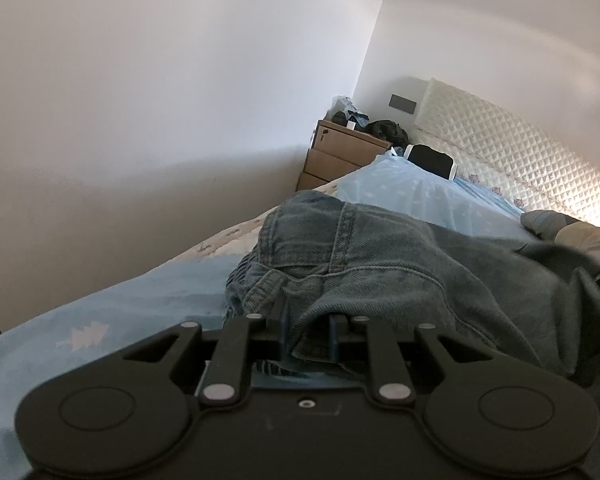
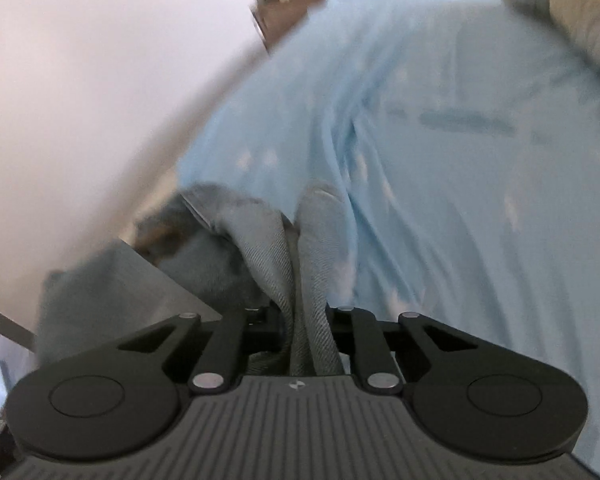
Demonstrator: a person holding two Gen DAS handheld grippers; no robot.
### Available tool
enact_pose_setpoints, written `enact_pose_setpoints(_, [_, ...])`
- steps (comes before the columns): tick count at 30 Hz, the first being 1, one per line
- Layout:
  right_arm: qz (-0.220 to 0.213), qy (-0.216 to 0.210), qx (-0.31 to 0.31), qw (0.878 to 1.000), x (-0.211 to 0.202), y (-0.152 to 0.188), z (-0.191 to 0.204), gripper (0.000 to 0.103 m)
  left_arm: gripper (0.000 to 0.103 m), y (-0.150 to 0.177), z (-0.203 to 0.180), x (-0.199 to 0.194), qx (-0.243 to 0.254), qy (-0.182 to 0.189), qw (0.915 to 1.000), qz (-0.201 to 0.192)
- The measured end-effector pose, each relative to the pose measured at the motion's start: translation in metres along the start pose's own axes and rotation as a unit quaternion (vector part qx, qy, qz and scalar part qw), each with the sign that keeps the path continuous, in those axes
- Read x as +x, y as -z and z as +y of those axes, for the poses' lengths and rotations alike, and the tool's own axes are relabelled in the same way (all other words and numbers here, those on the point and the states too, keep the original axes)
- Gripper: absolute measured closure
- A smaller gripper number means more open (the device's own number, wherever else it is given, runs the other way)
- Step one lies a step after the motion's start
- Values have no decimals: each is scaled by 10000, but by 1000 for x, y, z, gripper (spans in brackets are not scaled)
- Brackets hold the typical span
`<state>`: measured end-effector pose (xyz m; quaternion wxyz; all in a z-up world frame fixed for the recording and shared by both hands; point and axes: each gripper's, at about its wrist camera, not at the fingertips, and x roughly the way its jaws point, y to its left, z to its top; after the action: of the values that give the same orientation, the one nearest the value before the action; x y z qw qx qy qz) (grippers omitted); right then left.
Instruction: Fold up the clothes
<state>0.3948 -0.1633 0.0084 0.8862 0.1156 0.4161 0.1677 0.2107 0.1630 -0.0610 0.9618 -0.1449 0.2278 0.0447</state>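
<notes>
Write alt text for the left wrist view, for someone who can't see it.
The left tongs are shut on a bunched edge of blue jeans lying on a bed with a light blue cover. Behind stand a wooden nightstand with dark clutter, a quilted cream headboard and bare white walls.

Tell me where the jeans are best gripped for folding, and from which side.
The jeans are best pinched at doubled edges near the waistband, coming in low from the near bed side. The left gripper and right gripper each already clamp such a bunched denim fold.
</notes>
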Motion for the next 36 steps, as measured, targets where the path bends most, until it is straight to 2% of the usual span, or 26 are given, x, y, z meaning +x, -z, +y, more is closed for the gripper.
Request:
enact_pose_setpoints(6, [-832, 178, -216, 9961, -77, 0, 43, 91, 83, -1, 1, -3, -94, 194, 9998, -2])
enact_pose_setpoints(9, [-1203, 278, -355, 9917, -119, 1, 49, 91, 83, 0, -1, -7, -126, 360, 9992, -99])
enact_pose_setpoints(14, [-1711, 483, -613, 9822, -148, 5, 53, 91, 86, 1, -6, -18, -14, 515, 9978, -406])
enact_pose_setpoints(19, [-2307, 735, -785, 9671, -174, 14, 56, 92, 88, 1, -14, -34, 113, 813, 9934, -798])
enact_pose_setpoints(22, [-2727, 857, -868, 9543, -190, 16, 55, 92, 94, 1, -18, -41, 151, 986, 9899, -1011])
enact_pose_setpoints(24, [-3012, 875, -954, 9447, -201, 17, 54, 92, 103, 2, -19, -48, 174, 868, 9878, -1282])
enact_pose_setpoints(25, [-3096, 898, -1010, 9412, -208, 16, 52, 92, 103, 2, -19, -51, 186, 802, 9864, -1420])
enact_pose_setpoints(28, [-3093, 1031, -962, 9405, -215, 11, 40, 92, 103, -1, -9, -54, -81, 992, 9838, -1493])
enact_pose_setpoints(31, [-2851, 1288, -888, 9456, -210, 16, 19, 91, 101, -1, -8, -47, -112, 1059, 9871, -1198])
enact_pose_setpoints(34, [-2724, 1475, -544, 9493, -207, 36, -20, 91, 97, 0, -12, -40, -117, 1171, 9889, -911])
enact_pose_setpoints(36, [-2627, 1654, -162, 9505, -204, 52, -55, 90, 88, 1, -14, -37, -93, 1241, 9889, -807])
